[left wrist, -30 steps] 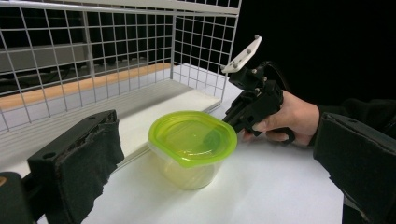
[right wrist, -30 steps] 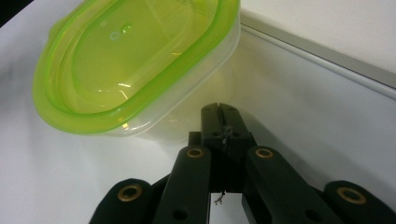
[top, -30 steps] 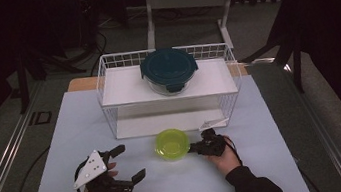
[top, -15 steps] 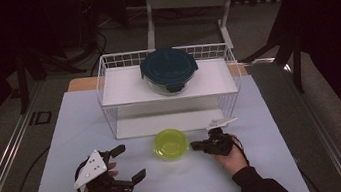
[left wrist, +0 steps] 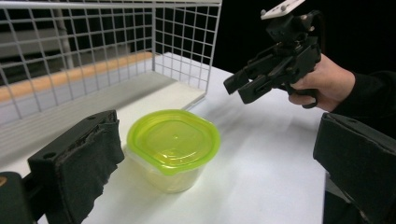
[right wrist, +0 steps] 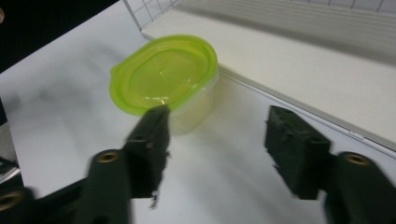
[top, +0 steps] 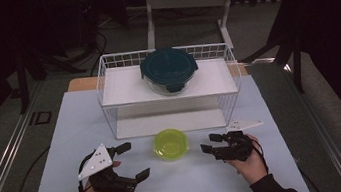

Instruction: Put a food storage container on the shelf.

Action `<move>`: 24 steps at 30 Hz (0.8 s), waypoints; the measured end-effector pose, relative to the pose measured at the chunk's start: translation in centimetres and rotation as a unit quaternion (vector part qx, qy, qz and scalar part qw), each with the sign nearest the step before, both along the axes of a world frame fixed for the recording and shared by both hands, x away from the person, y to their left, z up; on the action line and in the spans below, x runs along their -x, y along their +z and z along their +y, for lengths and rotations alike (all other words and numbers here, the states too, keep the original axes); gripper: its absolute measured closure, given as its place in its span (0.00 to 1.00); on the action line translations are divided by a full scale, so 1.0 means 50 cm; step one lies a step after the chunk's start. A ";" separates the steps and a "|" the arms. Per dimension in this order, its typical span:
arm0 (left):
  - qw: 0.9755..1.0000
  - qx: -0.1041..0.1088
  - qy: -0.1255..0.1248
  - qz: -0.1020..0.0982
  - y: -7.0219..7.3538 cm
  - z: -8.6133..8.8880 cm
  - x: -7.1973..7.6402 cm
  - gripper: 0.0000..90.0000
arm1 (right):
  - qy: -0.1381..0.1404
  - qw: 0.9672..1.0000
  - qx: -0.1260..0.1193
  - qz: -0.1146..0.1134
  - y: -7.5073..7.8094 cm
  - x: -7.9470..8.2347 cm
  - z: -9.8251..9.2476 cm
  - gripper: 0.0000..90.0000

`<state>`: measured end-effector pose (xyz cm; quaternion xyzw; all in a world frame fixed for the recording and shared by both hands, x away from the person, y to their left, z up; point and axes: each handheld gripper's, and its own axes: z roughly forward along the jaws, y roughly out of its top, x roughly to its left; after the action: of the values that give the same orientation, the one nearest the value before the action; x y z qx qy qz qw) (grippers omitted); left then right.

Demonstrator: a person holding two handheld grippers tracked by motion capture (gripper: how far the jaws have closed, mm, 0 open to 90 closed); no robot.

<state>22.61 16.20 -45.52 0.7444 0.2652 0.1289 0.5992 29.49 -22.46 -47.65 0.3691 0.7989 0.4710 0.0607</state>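
A small tub with a lime-green lid (top: 170, 144) sits on the white bench (top: 56, 157), just in front of the lower level of a white wire rack (top: 107, 92). On the rack's upper shelf stands a round glass dish with a dark teal lid (top: 169, 69).

The right gripper (top: 211, 143) is off to the right of the tub, clear of it, its tips pointing toward the tub. Its jaws have just been opening and now stand spread with nothing between them; in the right gripper view the tub lies beyond the tips, nearer the left one, which is a little blurred. In the left gripper view, it hangs above the bench.

The left gripper (top: 133, 160) rests low at the near left of the bench, well apart from the tub, jaws spread wide and empty. In the left gripper view the tub sits ahead between its two black pads (left wrist: 88, 158), touching neither.
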 end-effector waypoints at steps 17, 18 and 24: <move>0.994 -0.006 -0.017 0.107 0.016 -0.023 -0.094 0.01 | 0.034 0.999 -0.021 -0.025 0.026 0.003 0.049 0.18; 0.994 -0.006 -0.017 0.107 0.016 -0.023 -0.094 0.01 | 0.034 0.999 -0.021 -0.025 0.026 0.003 0.049 0.18; 0.986 -0.007 -0.002 0.164 -0.006 -0.031 -0.138 0.02 | 0.022 1.000 -0.015 0.011 0.022 -0.014 0.081 0.15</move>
<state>29.49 14.63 -45.79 0.7601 0.3571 0.0056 0.5428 30.17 -18.41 -46.52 0.3571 0.8005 0.4799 0.0364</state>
